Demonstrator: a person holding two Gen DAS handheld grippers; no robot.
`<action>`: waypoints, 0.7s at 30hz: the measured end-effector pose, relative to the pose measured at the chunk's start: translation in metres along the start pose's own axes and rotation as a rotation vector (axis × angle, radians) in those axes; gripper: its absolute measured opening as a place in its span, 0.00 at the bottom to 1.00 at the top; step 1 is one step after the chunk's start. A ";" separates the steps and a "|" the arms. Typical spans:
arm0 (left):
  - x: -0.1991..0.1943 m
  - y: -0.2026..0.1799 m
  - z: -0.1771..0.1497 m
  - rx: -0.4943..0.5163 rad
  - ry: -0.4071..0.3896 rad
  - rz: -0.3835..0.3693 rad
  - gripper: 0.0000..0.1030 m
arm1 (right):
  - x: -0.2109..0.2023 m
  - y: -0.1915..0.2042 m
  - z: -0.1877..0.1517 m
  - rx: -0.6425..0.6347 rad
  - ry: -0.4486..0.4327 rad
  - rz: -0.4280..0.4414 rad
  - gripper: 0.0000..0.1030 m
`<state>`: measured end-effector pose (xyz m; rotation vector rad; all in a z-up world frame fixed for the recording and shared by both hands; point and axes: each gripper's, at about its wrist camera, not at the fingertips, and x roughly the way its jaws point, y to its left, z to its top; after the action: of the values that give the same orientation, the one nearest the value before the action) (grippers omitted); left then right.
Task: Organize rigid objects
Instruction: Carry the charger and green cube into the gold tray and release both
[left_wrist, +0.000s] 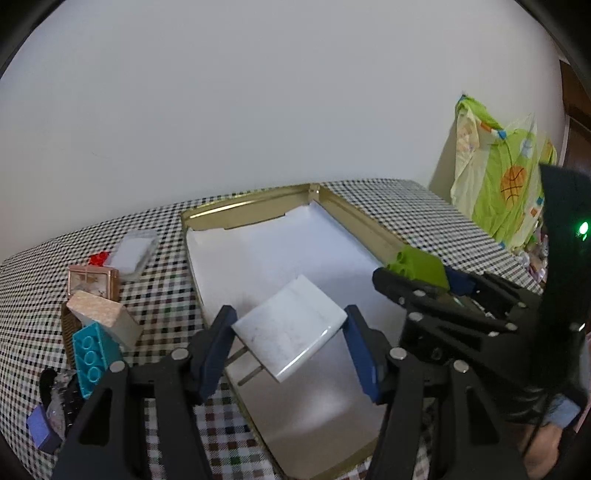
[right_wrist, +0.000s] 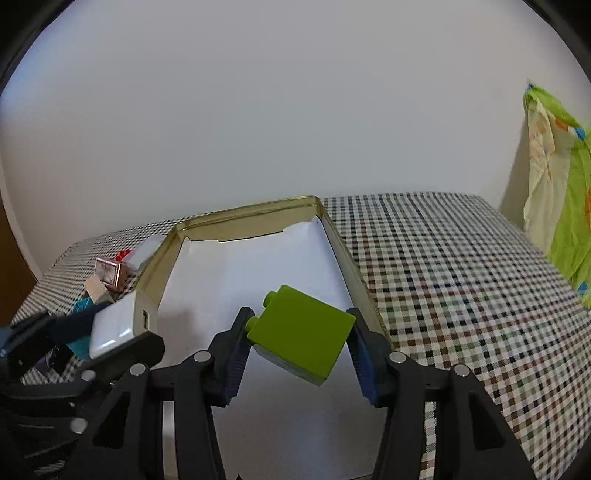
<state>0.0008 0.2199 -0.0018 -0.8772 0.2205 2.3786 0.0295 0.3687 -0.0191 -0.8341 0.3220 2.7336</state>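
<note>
My left gripper (left_wrist: 290, 338) is shut on a white plug adapter (left_wrist: 291, 328), its two metal prongs pointing down-left, held above the gold-rimmed tray (left_wrist: 354, 218) with a white lining. My right gripper (right_wrist: 299, 345) is shut on a lime-green toy brick (right_wrist: 303, 336), tilted, also above the tray (right_wrist: 340, 243). In the left wrist view the right gripper (left_wrist: 424, 278) with the green brick (left_wrist: 421, 264) hangs over the tray's right rim. In the right wrist view the left gripper (right_wrist: 114, 332) with the adapter (right_wrist: 114, 325) is at the tray's left rim.
Left of the tray on the checked tablecloth (left_wrist: 424, 210) lie a teal brick (left_wrist: 92, 354), a beige block (left_wrist: 103, 314), a pink-framed box (left_wrist: 94, 282), a small red piece (left_wrist: 99, 258) and a clear case (left_wrist: 135, 253). A green patterned cloth (left_wrist: 506, 177) hangs at the right.
</note>
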 end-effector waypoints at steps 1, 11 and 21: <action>0.003 0.000 -0.001 -0.002 0.008 0.000 0.58 | -0.002 -0.002 -0.002 0.012 0.004 0.003 0.51; 0.015 0.002 -0.004 -0.012 0.025 0.021 0.58 | 0.003 -0.002 -0.001 0.032 0.015 0.020 0.52; 0.014 -0.005 -0.006 0.050 -0.014 0.103 0.63 | 0.005 0.006 -0.001 0.014 -0.009 0.055 0.71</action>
<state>-0.0012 0.2284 -0.0151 -0.8443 0.3252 2.4626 0.0238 0.3638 -0.0220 -0.8213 0.3675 2.7817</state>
